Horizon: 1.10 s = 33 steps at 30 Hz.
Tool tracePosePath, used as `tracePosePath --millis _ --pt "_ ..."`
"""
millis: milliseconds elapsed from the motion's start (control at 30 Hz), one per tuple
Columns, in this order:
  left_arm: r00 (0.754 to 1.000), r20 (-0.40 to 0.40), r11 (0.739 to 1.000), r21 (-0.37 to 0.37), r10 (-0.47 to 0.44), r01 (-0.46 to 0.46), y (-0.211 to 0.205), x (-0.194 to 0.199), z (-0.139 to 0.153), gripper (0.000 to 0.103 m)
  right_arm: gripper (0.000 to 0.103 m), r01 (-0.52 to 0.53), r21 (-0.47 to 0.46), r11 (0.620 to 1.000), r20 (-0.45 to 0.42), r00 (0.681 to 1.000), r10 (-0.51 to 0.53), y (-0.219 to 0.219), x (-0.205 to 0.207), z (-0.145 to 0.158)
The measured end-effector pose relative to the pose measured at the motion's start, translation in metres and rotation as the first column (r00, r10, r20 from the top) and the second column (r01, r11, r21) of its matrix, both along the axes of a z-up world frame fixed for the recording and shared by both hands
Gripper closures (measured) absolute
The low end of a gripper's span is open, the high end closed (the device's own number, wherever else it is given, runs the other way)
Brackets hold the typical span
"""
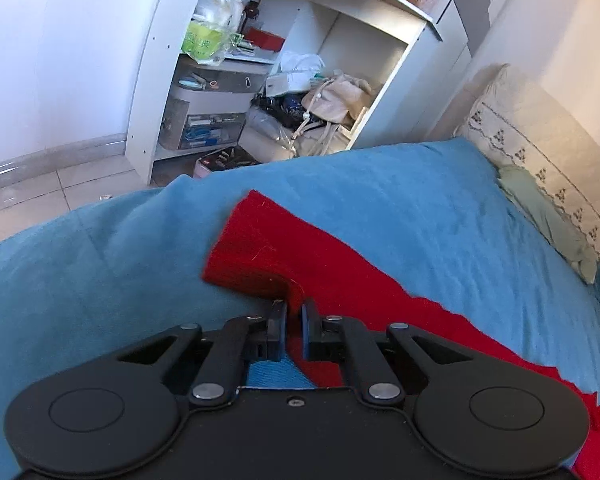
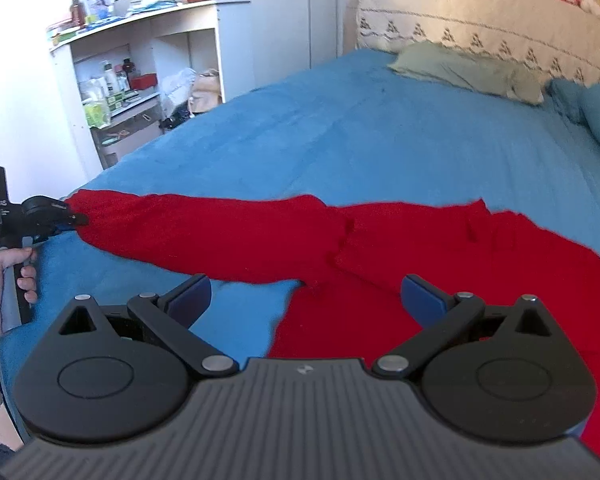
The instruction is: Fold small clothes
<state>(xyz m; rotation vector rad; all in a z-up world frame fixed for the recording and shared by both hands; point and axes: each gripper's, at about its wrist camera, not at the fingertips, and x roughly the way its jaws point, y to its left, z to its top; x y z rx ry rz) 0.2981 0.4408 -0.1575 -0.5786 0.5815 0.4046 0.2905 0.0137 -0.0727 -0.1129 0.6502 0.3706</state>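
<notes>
A red knitted sweater (image 2: 440, 264) lies spread on the blue bedspread (image 2: 360, 140), one sleeve (image 2: 204, 232) stretched out to the left. My left gripper (image 1: 294, 304) is shut on the cuff end of that sleeve (image 1: 260, 256), red fabric pinched between its pads. In the right wrist view the left gripper (image 2: 74, 218) shows at the far left edge, held by a hand (image 2: 4, 276), at the sleeve's tip. My right gripper (image 2: 306, 294) stands open just above the sweater where the sleeve meets the body, nothing between its fingers.
A white shelf unit (image 1: 284, 72) crammed with bottles, bags and boxes stands beyond the bed's left edge. A green pillow (image 2: 468, 70) and a cream headboard cover (image 2: 480, 12) with plush toys lie at the far end. Tiled floor (image 1: 32, 196) lies beside the bed.
</notes>
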Motion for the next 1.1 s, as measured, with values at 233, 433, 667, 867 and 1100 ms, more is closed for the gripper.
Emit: tracePosePath --millis 233,433,667,867,1100 --pt "0.995 0.054 0.991 0.111 -0.083 0.077 -0.035 0.004 0.041 0.097 0.0 0.045 0.016 0.999 0.0 0.999 -0.045 -0.031 0.001 -0.006" --pt "0.947 0.173 0.95 0.206 -0.272 0.235 -0.126 0.022 0.108 0.097 0.0 0.104 -0.05 0.993 0.061 0.993 -0.101 -0.064 -0.003 0.003" --pt "0.827 0.236 0.858 0.193 -0.511 0.476 -0.281 0.067 0.141 0.097 0.0 0.185 -0.055 0.981 0.086 0.98 -0.18 -0.128 -0.003 0.008" --pt "0.756 0.196 0.78 0.132 -0.625 0.611 -0.404 0.099 0.104 0.097 0.0 0.266 -0.065 0.962 0.104 0.96 -0.258 -0.202 -0.005 0.005" --pt "0.719 0.032 0.719 0.081 -0.694 0.691 -0.488 0.111 0.015 0.097 0.0 0.319 -0.077 0.945 0.054 0.947 -0.315 -0.279 -0.01 -0.016"
